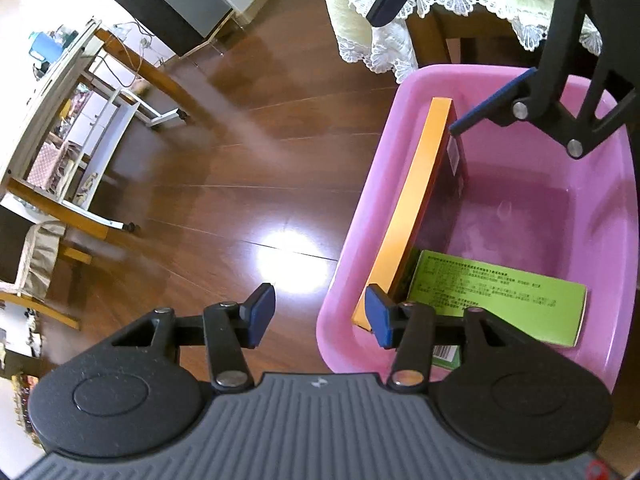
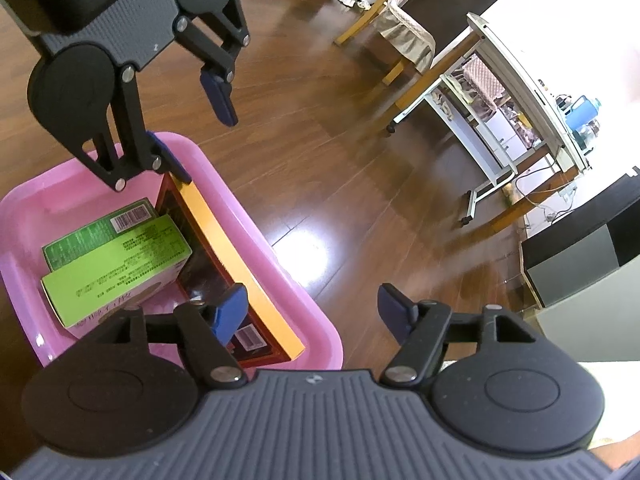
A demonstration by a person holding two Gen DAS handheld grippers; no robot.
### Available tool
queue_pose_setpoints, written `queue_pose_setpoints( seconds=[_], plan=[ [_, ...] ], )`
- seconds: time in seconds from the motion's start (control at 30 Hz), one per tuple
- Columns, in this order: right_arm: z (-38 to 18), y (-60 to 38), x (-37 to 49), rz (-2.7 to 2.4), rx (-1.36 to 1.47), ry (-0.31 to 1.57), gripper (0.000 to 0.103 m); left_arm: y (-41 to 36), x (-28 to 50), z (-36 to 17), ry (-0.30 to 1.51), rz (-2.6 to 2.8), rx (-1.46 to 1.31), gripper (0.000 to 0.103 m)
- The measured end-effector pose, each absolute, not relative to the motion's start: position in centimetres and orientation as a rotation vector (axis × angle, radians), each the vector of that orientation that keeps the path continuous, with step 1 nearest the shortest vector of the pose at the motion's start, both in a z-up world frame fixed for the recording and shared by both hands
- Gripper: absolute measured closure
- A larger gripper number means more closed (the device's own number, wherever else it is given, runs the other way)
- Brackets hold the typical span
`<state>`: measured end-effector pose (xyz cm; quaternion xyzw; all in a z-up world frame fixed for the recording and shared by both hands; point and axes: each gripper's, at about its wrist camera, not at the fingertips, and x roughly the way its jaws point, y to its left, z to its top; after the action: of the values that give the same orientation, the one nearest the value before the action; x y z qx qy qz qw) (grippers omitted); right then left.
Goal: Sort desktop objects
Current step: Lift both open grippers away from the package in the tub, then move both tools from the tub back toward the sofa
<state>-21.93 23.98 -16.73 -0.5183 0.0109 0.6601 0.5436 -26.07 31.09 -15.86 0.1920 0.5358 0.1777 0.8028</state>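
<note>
pink bin: orange-edged box, two green boxes | left gripper spread | right gripper spread

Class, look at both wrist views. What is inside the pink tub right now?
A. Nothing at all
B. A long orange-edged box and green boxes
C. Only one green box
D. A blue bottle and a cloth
B: the pink tub holds a long orange-edged box standing on edge along one wall, with two green boxes beside it; both hand-held grippers are open and hold nothing.
</note>
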Motion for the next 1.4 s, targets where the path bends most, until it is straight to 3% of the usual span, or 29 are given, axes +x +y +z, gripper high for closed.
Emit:
queue_pose_setpoints(
  seconds=[0.33,0.53,0.8,0.97,1.1,1.4],
  plan=[
    [-16.7,22.7,-20.9,1.510,-1.211,0.098,0.029,29.8,-26.1,-15.9,1.150,0.363,0.426,0.048],
    [-16.6,21.7,-20.4,1.478,-1.208,0.123,0.025,28.5,-26.2,-15.6,1.147,0.336,0.444,0.042],
    [-15.4,20.5,-19.2,1.426,-1.132,0.157,0.022,26.3,-25.6,-15.7,1.140,0.285,0.459,0.034],
    [-14.6,19.3,-18.6,1.394,-1.088,0.144,0.020,25.3,-24.8,-15.3,1.133,0.267,0.476,0.022],
    [-14.2,18.3,-18.3,1.372,-1.070,0.136,0.011,24.8,-24.2,-14.7,1.129,0.263,0.508,0.016],
    [-13.6,15.9,-17.5,1.311,-1.051,0.086,0.002,23.1,-22.2,-13.8,1.130,0.220,0.592,0.003]
  ],
)
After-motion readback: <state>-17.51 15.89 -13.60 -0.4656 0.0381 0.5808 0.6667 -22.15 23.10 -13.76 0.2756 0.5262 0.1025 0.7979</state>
